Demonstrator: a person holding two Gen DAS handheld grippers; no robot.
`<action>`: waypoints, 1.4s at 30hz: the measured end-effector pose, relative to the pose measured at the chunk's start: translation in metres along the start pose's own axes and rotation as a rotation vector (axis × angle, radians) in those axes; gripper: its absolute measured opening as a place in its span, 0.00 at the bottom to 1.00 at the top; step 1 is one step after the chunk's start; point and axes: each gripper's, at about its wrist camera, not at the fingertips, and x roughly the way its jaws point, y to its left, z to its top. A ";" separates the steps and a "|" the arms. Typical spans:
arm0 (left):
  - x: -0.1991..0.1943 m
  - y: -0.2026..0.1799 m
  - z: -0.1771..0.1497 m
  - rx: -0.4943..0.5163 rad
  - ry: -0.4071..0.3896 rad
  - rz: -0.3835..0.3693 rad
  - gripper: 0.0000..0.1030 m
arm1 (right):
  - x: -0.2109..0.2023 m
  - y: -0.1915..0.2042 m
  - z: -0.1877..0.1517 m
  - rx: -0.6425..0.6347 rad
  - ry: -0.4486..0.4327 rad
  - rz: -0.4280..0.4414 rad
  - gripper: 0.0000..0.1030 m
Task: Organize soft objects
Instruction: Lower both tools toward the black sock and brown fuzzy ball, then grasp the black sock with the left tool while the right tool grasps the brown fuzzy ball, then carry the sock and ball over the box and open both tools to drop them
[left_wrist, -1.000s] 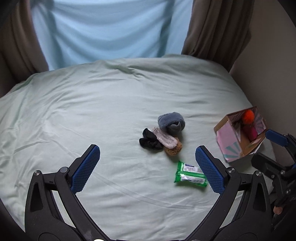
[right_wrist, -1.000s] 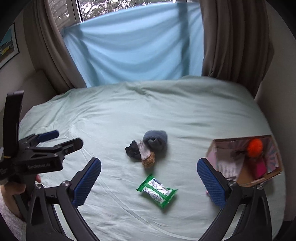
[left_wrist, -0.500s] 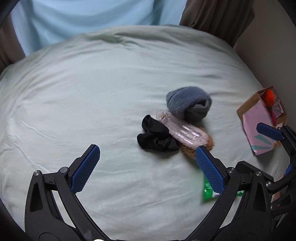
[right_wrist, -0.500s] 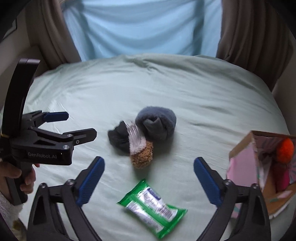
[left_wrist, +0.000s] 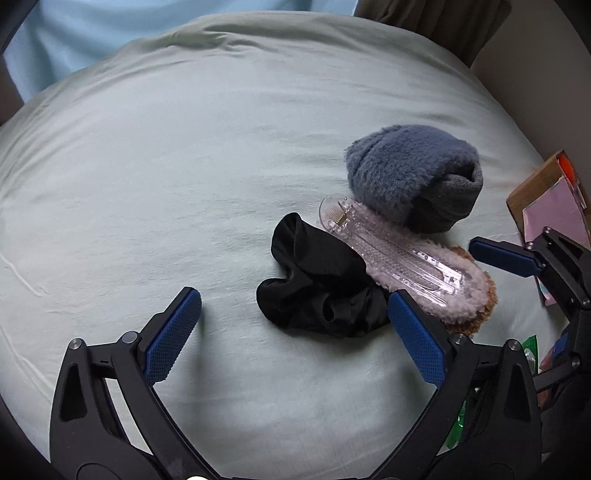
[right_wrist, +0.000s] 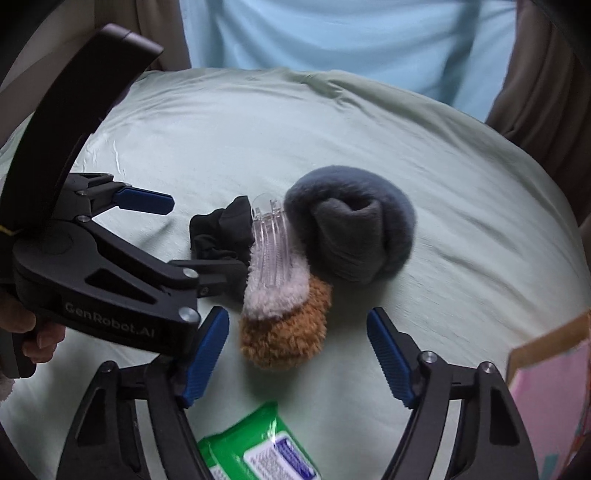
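Observation:
A black scrunchie (left_wrist: 317, 280), a clear hair clip (left_wrist: 388, 243) on a fluffy pink and brown pad (left_wrist: 469, 295), and a rolled blue-grey fuzzy sock (left_wrist: 406, 177) lie bunched on the pale green bedsheet (left_wrist: 184, 166). My left gripper (left_wrist: 293, 297) hovers low over the scrunchie, its jaws wide and closing, the pads not pressing it. My right gripper (right_wrist: 297, 314) straddles the brown end of the fluffy pad (right_wrist: 288, 332); its jaws are closing with the pads clear of it. The left gripper (right_wrist: 207, 236) crosses the right wrist view beside the scrunchie (right_wrist: 221, 229).
A green pack of wipes (right_wrist: 258, 446) lies just below the right gripper. An open cardboard box (left_wrist: 546, 199) with pink sides stands at the bed's right edge. A hand (right_wrist: 37, 332) holds the left gripper's handle. Curtains and a blue cloth hang behind the bed.
Both grippers have dropped toward the bed and closed in on the pile, which now looks much larger. The right jaws have narrowed markedly; the left jaws only slightly.

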 end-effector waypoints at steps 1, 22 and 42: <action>0.004 0.000 0.000 0.005 0.008 -0.010 0.90 | 0.003 0.001 0.001 -0.008 0.003 0.003 0.61; -0.025 -0.020 -0.008 0.090 -0.024 -0.010 0.19 | -0.011 0.006 0.006 0.011 -0.017 0.037 0.27; -0.197 -0.045 0.013 -0.020 -0.166 0.000 0.19 | -0.178 -0.001 0.032 0.111 -0.128 -0.019 0.27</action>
